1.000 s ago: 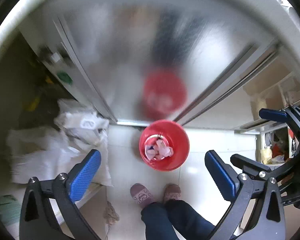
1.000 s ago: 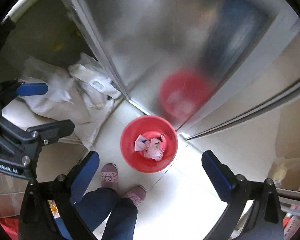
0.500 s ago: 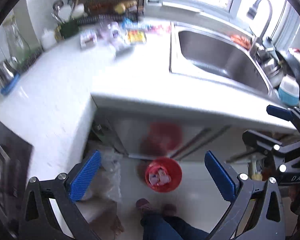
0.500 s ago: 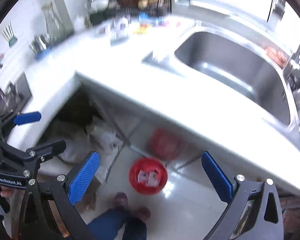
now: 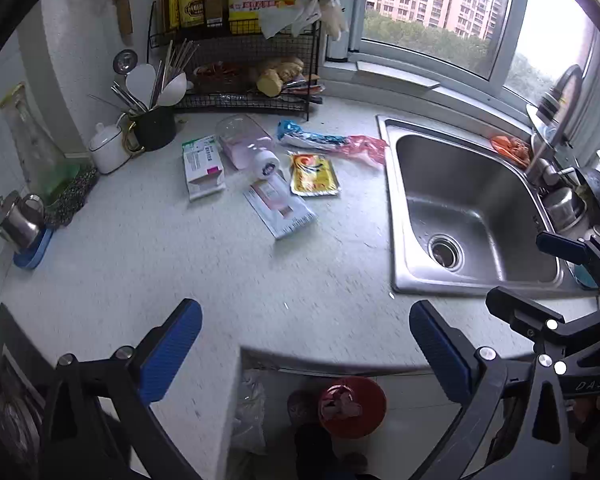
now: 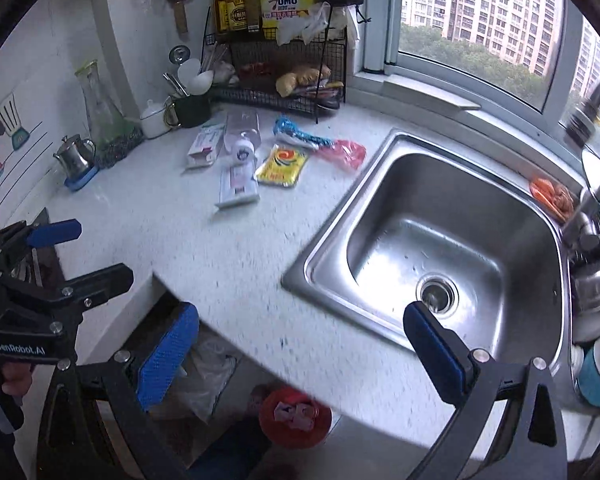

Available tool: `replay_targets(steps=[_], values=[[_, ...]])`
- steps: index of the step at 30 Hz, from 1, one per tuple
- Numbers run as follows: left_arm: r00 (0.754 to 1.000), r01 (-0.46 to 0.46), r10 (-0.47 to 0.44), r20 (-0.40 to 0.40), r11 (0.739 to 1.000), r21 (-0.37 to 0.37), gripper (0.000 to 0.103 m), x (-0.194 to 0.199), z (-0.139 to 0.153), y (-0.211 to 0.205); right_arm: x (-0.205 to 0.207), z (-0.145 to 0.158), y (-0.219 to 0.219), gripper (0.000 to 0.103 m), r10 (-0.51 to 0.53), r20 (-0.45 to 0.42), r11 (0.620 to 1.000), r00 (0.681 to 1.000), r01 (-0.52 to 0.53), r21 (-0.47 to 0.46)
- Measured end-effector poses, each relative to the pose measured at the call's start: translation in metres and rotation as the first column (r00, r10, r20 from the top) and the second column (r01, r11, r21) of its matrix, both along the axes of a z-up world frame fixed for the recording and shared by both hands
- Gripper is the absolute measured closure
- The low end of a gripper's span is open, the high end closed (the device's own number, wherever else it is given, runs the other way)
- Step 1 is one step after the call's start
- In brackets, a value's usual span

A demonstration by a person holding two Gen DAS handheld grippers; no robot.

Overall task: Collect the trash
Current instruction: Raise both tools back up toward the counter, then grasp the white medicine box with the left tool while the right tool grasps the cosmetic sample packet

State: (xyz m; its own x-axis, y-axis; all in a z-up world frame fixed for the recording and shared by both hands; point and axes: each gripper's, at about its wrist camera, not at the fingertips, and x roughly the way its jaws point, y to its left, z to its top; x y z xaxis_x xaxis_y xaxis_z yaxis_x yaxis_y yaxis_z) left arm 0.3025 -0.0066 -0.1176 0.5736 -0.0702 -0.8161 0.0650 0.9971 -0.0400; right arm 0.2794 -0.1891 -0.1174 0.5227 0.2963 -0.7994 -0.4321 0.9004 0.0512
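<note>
Kitchen table (image 5: 260,272) has wrappers (image 5: 314,174); both grippers (image 5: 306,338) (image 6: 300,342) spread empty, so I'd grab one, then bin (image 5: 352,406).

Near half of the surface (image 5: 220,272) lies bare; wrappers (image 5: 314,174) cluster beyond, wire rack (image 5: 244,76) behind, sink (image 5: 460,216) right.

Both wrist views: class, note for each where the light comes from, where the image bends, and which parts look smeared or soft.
Left wrist view: daylight enters through the window; fisheye bows the countertop edge; the near counter and red bin look soft. Right wrist view: same window light, glare on the sink basin; near counter edge smeared, corners vignetted black.
</note>
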Motion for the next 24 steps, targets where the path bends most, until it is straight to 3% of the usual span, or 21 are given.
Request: replay_targets(steps=[12,19,24], values=[[0.993,-0.006,0.004,-0.120,1.000,-0.011,0.000,0.111,-0.032,0.076,0.099,-0.015,0.086,0.001,0.092,-0.100,0.996,0.991,-0.093,-0.010],[0.983,-0.013,0.008,-0.183,1.000,-0.026,0.000,0.120,-0.054,0.102,0.114,-0.037,0.126,0.001,0.217,-0.143,0.970,0.966,-0.230,-0.080],[0.977,-0.013,0.005,-0.215,0.999,-0.034,0.000,0.108,-0.073,0.111,0.112,-0.054,0.142,0.003,0.327,-0.151,0.925,0.933,-0.349,-0.151]])
